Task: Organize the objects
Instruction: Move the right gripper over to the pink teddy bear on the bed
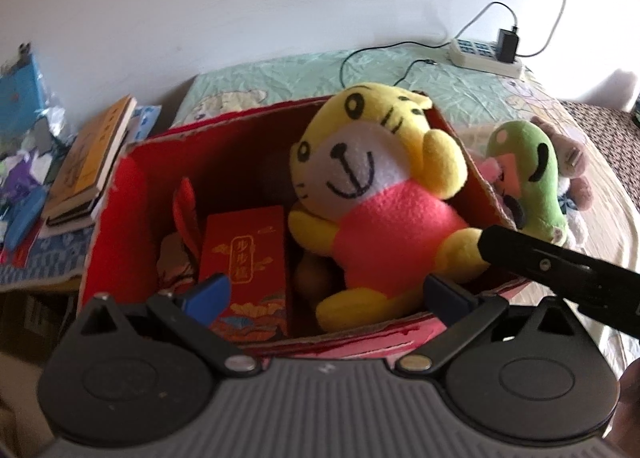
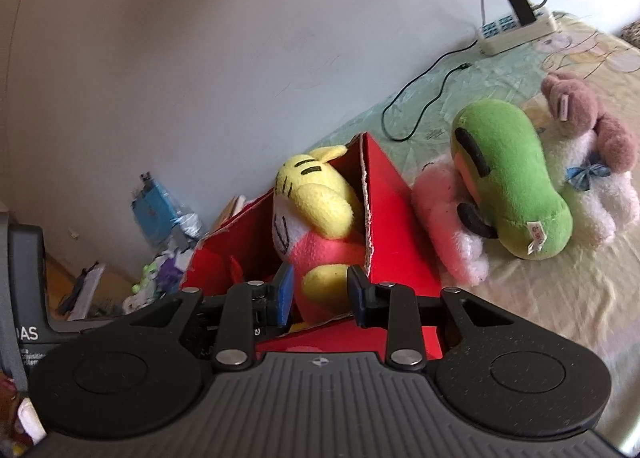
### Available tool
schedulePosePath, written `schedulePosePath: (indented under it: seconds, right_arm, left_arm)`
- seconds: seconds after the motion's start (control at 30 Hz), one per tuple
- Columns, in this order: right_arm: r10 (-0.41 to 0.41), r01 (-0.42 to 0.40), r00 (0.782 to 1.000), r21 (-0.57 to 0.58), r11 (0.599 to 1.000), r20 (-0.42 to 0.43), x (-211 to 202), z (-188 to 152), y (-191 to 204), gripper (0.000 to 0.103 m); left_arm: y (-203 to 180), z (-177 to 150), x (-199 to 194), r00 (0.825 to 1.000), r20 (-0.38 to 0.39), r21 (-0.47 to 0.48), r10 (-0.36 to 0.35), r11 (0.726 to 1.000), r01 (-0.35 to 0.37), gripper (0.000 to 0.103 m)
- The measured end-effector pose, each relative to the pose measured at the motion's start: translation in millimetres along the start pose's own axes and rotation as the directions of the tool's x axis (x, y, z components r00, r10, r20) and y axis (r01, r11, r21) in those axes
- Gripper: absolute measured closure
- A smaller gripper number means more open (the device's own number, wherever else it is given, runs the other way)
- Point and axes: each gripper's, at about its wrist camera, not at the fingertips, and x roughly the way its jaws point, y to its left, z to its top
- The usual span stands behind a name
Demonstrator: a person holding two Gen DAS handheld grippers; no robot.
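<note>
Right now a yellow tiger plush (image 1: 372, 185) in a pink shirt sits inside an open red cardboard box (image 1: 120, 193) on a bed, leaning against the box's right wall, beside a red packet (image 1: 244, 254). The right tool (image 2: 320, 294) pinches the plush's yellow leg between its blue pads. The left tool (image 1: 328, 294) hovers over the box's near edge, spread wide and holding nothing. A green plush (image 2: 508, 185) lies on the bed just outside the box.
</note>
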Motion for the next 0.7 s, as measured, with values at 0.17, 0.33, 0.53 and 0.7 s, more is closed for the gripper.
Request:
schedulePosePath:
  seconds: [0.17,0.33,0.53,0.7]
  right_arm:
    - [0.058,-0.061,0.997,-0.063,0.996,-0.047,-8.9,8.3,-6.1,0.072]
    - [0.088,-0.093,0.994,-0.075,0.993,-0.061,-22.5,17.5,-22.6,0.069]
    - [0.063,-0.067,0.994,-0.039,0.997,-0.091,-34.0,29.1,-53.2,0.069]
    - [0.039,-0.043,0.994,-0.037,0.998,-0.103,-45.1,37.7,-70.8,0.069]
  left_arm:
    - [-2.8,-0.6,-4.5,1.000,-0.026,-0.096,0.017,0.995,-0.020,0.001]
    - [-19.6,-0.9,-18.9,0.999,-0.020,-0.143,0.025,0.989,-0.028,0.001]
    - [-52.6,3.1,-28.9,0.999,0.000,-0.140,0.040,0.989,-0.040,0.001]
    - [-81.0,5.0,-29.0,0.999,0.005,-0.132,0.035,0.991,-0.034,0.001]
